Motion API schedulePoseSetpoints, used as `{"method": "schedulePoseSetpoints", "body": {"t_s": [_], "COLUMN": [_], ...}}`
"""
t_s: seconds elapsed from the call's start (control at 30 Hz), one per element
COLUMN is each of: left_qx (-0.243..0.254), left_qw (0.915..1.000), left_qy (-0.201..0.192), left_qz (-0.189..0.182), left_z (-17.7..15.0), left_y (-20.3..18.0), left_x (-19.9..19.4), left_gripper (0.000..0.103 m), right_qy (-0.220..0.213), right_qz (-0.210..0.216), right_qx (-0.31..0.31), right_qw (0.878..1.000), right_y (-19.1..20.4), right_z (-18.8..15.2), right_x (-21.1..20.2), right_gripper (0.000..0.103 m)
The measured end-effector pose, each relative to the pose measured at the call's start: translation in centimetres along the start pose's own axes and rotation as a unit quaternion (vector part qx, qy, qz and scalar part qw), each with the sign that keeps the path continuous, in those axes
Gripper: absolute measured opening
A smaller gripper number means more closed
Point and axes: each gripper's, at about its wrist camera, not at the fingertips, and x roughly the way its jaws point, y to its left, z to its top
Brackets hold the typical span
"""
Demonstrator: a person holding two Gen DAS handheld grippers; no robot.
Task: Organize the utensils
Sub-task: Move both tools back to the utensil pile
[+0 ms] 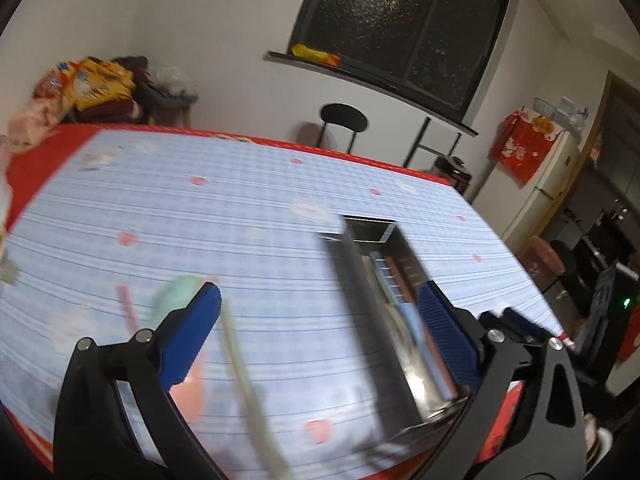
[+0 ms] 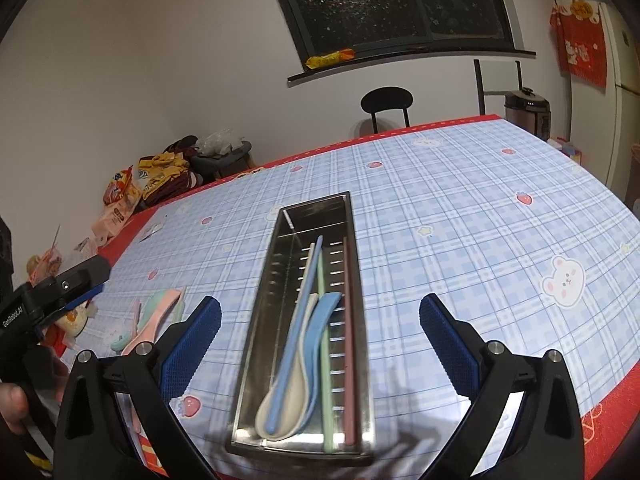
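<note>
A long steel tray [image 2: 256, 320] lies lengthwise on the checked tablecloth, directly under my right gripper [image 2: 320, 305], which is open and empty above it. Inside it are a blue spoon [image 2: 324, 312], a white spoon [image 2: 280, 408], and blue, green [image 2: 326, 392] and brown-pink [image 2: 350, 344] chopsticks. In the blurred left wrist view my left gripper [image 1: 319, 294] is open and holds nothing. The tray [image 1: 356, 280] is under its right finger. A pale green chopstick [image 1: 244, 380], a mint spoon [image 1: 176, 300] and a pink spoon [image 1: 188, 392] lie on the cloth near its left finger.
Loose pink and mint spoons [image 2: 160, 312] lie left of the tray, close to the table's left edge. Snack bags [image 2: 132, 196] crowd the far left corner. A black chair [image 2: 386, 104] stands behind the table. A hand [image 2: 14, 404] shows at the left edge.
</note>
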Motion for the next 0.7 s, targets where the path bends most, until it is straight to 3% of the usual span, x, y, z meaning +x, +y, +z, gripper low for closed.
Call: {"method": "schedulePoseSetpoints", "body": {"t_s": [0.2,0.47,0.7], "left_qx": [0.011,0.025,0.000], "left_qw": [0.9988,0.9938,0.9891], "left_qy": [0.003,0.039,0.088], "left_qz": [0.048,0.101,0.118], "left_z": [-0.9,-4.1,-6.6], "left_y": [5.1,10.7,14.5], "left_x": [-2.5,-4.3,-4.0], "left_gripper": [0.097,0.097,0.097], "right_qy": [0.006,0.014,0.050], "right_qz": [0.012,0.055,0.081], "right_qx": [-0.034,-0.088,-0.144], "right_qw": [0.999,0.994,0.985], "right_y": [3.2,9.0,13.9], "right_z": [-0.5,-1.4,-3.0], "right_x": [0.3,1.3,2.8], "right_gripper": [0.097,0.097,0.097]}}
